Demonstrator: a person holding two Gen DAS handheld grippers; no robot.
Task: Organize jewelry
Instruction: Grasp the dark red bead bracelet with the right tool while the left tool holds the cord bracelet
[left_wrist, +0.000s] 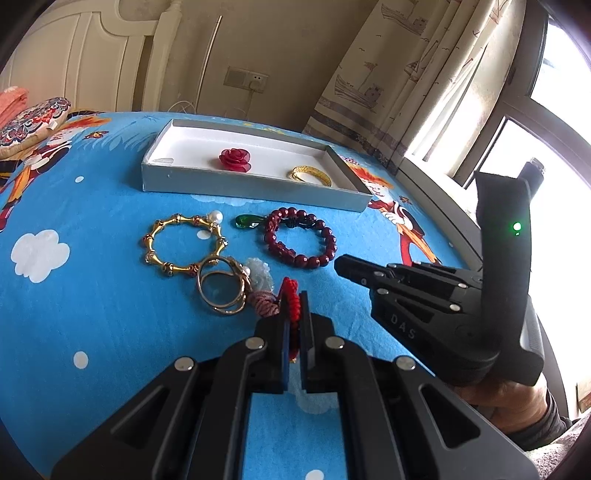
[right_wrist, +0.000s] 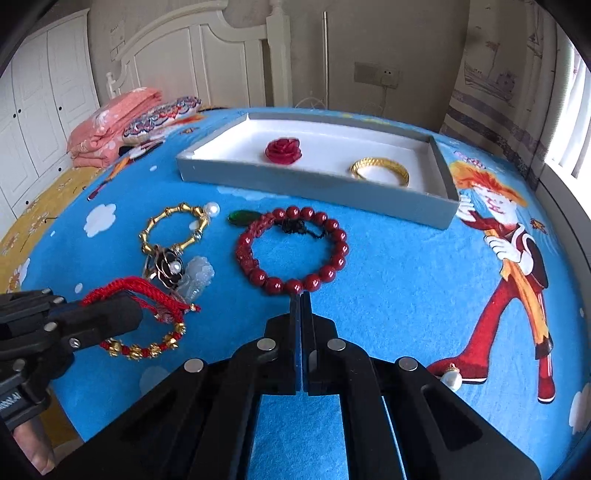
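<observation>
My left gripper (left_wrist: 294, 295) is shut on a red woven cord bracelet (left_wrist: 289, 287) with gold beads (right_wrist: 147, 350); it also shows in the right wrist view (right_wrist: 129, 314). My right gripper (right_wrist: 300, 297) is shut and empty, just in front of the dark red bead bracelet (right_wrist: 295, 251); it shows from the side in the left wrist view (left_wrist: 341, 264). A grey tray (right_wrist: 314, 181) with a white inside holds a red rose (right_wrist: 283, 150) and a gold bangle (right_wrist: 380, 171). A gold bamboo bangle (left_wrist: 184, 243) with a pearl, thin rings (left_wrist: 221, 291), a jade pendant (right_wrist: 197, 277) and a green drop (left_wrist: 247, 221) lie on the blue sheet.
A loose pearl earring (right_wrist: 451, 378) lies on the sheet at the right. Folded pink bedding (right_wrist: 114, 122) and a patterned cushion (left_wrist: 33, 122) sit at the far left. A curtain (left_wrist: 406, 74) and window edge (left_wrist: 517, 122) bound the right side.
</observation>
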